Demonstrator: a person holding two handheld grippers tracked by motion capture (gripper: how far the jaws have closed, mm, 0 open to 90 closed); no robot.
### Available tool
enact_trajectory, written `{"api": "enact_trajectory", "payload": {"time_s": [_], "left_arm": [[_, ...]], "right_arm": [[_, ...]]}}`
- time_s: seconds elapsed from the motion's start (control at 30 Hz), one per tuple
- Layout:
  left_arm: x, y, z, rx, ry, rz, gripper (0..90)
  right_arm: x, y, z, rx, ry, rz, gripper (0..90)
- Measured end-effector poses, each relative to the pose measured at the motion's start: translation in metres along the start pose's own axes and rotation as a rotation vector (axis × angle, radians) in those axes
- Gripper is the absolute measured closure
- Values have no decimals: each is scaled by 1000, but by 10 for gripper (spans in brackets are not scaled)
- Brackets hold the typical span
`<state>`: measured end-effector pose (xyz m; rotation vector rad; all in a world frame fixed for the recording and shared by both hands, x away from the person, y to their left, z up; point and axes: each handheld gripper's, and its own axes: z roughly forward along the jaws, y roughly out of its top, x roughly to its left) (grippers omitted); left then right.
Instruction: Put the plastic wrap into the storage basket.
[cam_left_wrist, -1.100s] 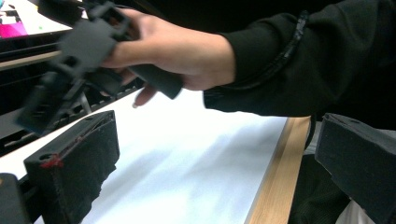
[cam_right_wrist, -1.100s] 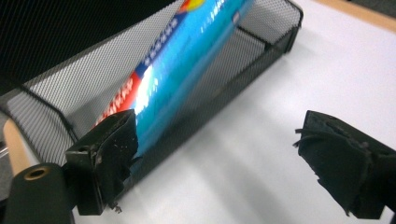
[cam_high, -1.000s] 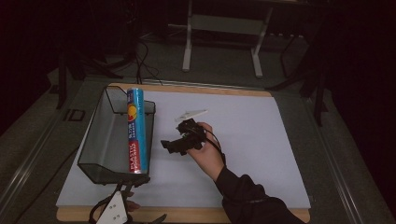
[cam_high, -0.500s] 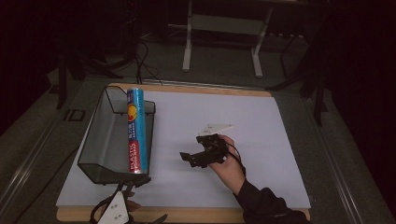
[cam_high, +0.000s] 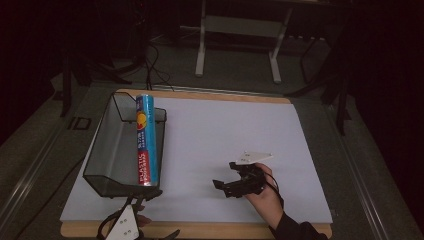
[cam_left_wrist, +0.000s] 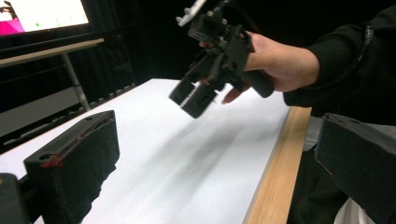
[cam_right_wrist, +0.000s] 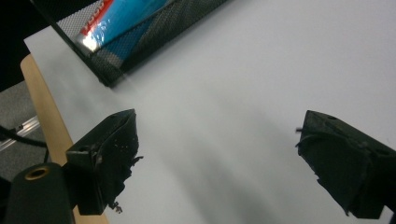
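While the right gripper (cam_high: 223, 186) hangs low over the white counter (cam_high: 210, 130) at the lower centre of the high view, its fingers (cam_right_wrist: 105, 156) stand released, wide apart with nothing between them. Its own view looks past them to the mesh basket (cam_right_wrist: 140, 44) at the upper left of that frame. Across the high view's left side, the basket (cam_high: 107, 150) holds a blue tube (cam_high: 146, 140) that lies along its right wall, one end resting on the far rim. At the bottom edge of that view sits the left gripper (cam_high: 145, 231), fingers (cam_left_wrist: 77, 163) likewise released and empty, just beside the basket's near end.
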<state>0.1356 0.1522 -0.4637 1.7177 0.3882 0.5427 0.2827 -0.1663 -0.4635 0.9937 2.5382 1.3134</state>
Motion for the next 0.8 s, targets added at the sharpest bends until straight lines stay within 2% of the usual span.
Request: {"api": "enact_trajectory", "payload": {"time_s": [0.13,0.27,0.5,0.8], "left_arm": [[0,0,1,2,0,2,6],[0,0,1,4,0,2,6],[0,0,0,7,-3,3,6],[0,-1,0,9,-5,3,6]], "right_arm": [[-6,-11,-9,-15,6,32,119],[-10,-21,-15,-41,16,42,119],[-14,-30,-21,-63,0,17,119],[-13,-33,-12,-35,-15,-20,119]]}}
